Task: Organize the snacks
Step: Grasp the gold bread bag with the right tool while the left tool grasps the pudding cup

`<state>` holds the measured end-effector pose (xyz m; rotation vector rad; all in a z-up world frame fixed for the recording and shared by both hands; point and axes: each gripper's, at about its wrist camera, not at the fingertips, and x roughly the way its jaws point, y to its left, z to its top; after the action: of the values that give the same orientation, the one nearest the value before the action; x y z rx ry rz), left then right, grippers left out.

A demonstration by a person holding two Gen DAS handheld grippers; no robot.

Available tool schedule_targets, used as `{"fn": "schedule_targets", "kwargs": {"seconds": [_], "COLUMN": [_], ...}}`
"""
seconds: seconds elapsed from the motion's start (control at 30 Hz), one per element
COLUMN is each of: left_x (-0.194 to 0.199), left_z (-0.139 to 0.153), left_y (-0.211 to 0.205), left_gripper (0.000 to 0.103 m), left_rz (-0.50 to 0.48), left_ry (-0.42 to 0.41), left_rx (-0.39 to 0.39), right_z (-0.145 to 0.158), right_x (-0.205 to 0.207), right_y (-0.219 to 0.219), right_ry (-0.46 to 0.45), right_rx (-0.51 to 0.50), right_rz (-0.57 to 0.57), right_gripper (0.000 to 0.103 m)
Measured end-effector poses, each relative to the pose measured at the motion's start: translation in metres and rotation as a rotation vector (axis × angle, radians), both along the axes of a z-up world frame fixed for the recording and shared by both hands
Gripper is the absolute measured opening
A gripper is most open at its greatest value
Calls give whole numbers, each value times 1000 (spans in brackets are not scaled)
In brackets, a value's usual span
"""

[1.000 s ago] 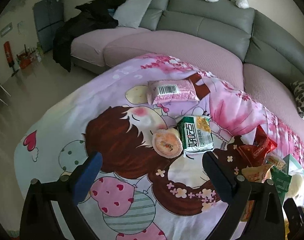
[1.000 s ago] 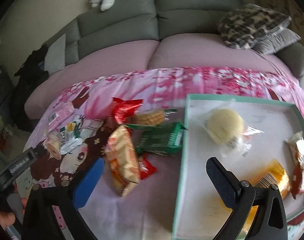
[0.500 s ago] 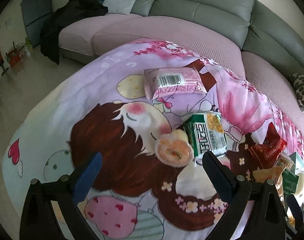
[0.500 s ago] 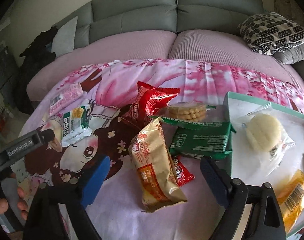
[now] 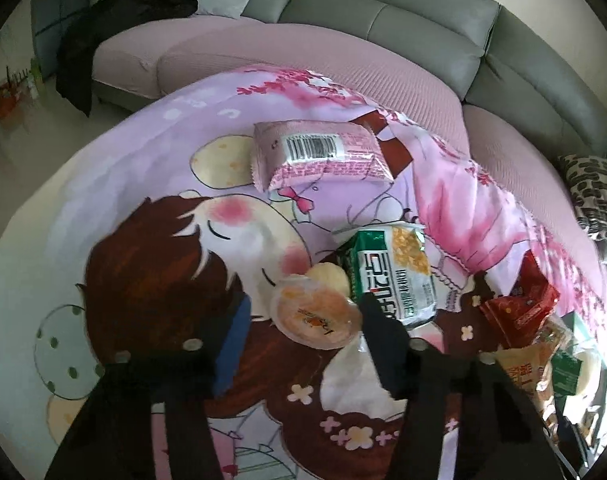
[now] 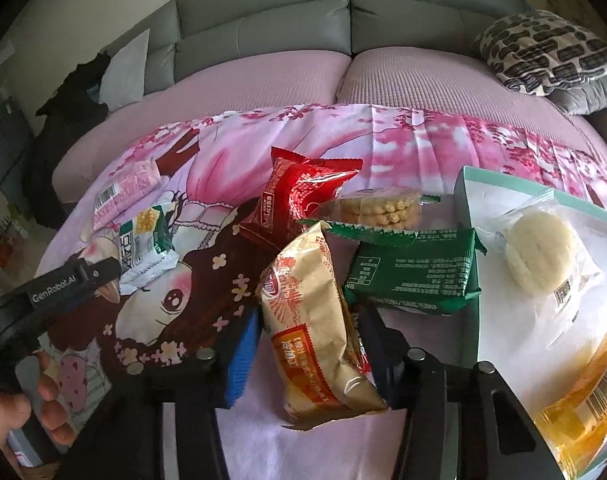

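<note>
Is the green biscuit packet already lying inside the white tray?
No, the green biscuit packet lies on the pink cloth, just outside the white tray.

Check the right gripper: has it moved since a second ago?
Yes. The right gripper has shifted left, away from the tray, and its jaws have just been closing around the tan snack bag.

Grey sofa [image 5: 387, 28] (pink seat covers), pale floor [image 5: 19, 136]
</note>
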<state>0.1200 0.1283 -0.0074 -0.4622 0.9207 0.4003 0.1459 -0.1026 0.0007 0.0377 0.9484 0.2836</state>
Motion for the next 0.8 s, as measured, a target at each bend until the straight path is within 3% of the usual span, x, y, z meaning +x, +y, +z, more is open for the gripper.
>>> {"fn": "schedule_targets", "kwargs": {"seconds": [0.1, 0.57, 0.6, 0.63, 0.8], "left_x": [0, -13, -14, -15, -16], "left_z": [1, 12, 14, 16, 21], "left_y": [-1, 4, 4, 4, 1], "left_gripper": [47, 44, 22, 14, 14], "left_rz": [-8, 33, 31, 35, 31], "left_ry": [-9, -23, -30, -37, -41], "left_rx": [-5, -11, -12, -12, 2], "right_z": [1, 14, 15, 16, 23], "right_x": [0, -7, -8, -8, -10], "right_y": [-3, -6, -6, -6, -11], "right_ry": [1, -22, -26, -29, -44], "right_rx": [12, 60, 67, 71, 93], "right_rz": [-3, 34, 36, 37, 32], "right_gripper": [44, 32, 32, 32, 32]}}
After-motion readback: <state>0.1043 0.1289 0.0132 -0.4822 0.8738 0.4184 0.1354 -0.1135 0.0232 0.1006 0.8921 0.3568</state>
